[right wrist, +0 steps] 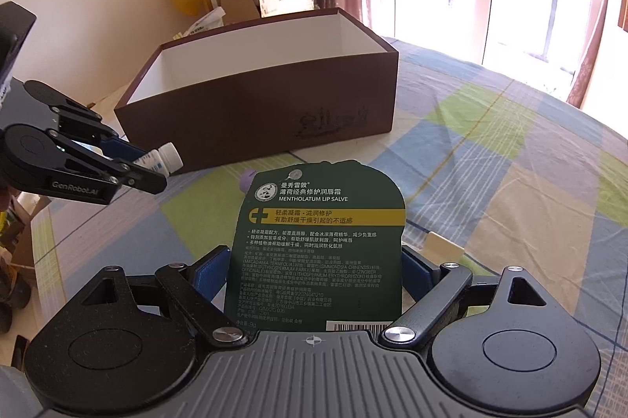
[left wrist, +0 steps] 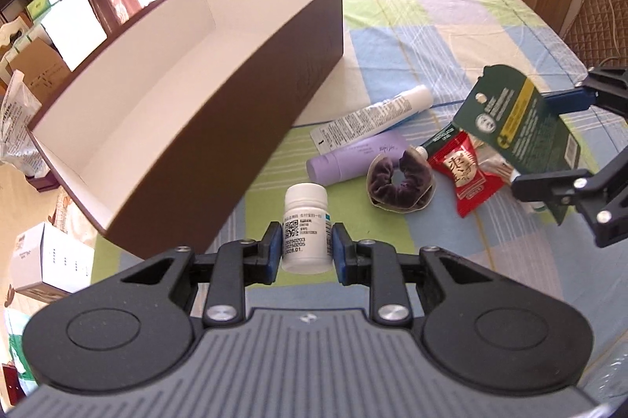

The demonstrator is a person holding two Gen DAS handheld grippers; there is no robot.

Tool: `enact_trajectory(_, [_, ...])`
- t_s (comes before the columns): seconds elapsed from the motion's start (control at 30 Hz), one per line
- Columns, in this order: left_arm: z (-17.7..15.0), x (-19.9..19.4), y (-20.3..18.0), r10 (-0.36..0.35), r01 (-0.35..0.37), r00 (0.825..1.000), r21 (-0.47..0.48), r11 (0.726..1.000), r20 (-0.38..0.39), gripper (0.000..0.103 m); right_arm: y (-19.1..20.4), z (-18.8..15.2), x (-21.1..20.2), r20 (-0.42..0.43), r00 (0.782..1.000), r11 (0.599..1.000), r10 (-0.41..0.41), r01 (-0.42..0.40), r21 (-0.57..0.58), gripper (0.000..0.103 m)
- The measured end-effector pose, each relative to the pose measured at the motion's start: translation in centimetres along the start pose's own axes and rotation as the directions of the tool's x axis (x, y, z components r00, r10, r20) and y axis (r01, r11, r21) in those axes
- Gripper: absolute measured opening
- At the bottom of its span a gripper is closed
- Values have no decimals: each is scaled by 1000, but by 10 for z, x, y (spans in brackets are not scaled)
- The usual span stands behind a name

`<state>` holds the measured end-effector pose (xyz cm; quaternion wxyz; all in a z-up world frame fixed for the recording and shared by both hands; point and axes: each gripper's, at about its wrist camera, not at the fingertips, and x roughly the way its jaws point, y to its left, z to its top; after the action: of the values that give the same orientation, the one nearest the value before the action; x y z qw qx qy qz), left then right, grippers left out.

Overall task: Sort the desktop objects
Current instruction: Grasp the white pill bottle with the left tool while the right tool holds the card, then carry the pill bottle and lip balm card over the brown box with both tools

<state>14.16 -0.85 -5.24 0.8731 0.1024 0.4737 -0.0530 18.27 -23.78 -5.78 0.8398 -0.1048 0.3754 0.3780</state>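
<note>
My left gripper (left wrist: 307, 249) is shut on a small white pill bottle (left wrist: 306, 227) and holds it above the table, just right of the brown box (left wrist: 219, 127). That bottle (right wrist: 167, 155) and the left gripper (right wrist: 147, 168) also show at the left of the right wrist view. My right gripper (right wrist: 318, 272) is shut on a dark green lip salve card (right wrist: 318, 245), lifted and upright; the card (left wrist: 518, 119) sits at the right of the left wrist view. The box (right wrist: 251, 119) stands open, its white inside bare.
On the checked tablecloth (left wrist: 451, 25) lie a white tube (left wrist: 376, 117), a lilac tube (left wrist: 353, 159), a dark purple scrunchie (left wrist: 400, 184) and a red snack packet (left wrist: 467, 174). Cartons and bags (right wrist: 243, 2) crowd the floor beyond the table's left edge.
</note>
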Motion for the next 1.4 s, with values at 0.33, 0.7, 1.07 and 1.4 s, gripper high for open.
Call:
enact_trajectory(0.33, [14,-28,24,-68,63,995,68,996,68,22,26,17,3,6,995,990,-98,97,104,91])
enact_trajectory(0.7, [31,-50,78,-128,107,980,136,985,155,22,46,55,19,7,983,966,-183,178,188,91])
enact_trajectory(1.07, [52,-52,127,-121,89,970,158,983,209,22,56,98,31,46,976,962,-214,203,181,91])
enact_trajectory(1.4, [73,-33,157,-115,75,970,189,979,213,22,68,140,44,73,981,969,-179,163,185,91])
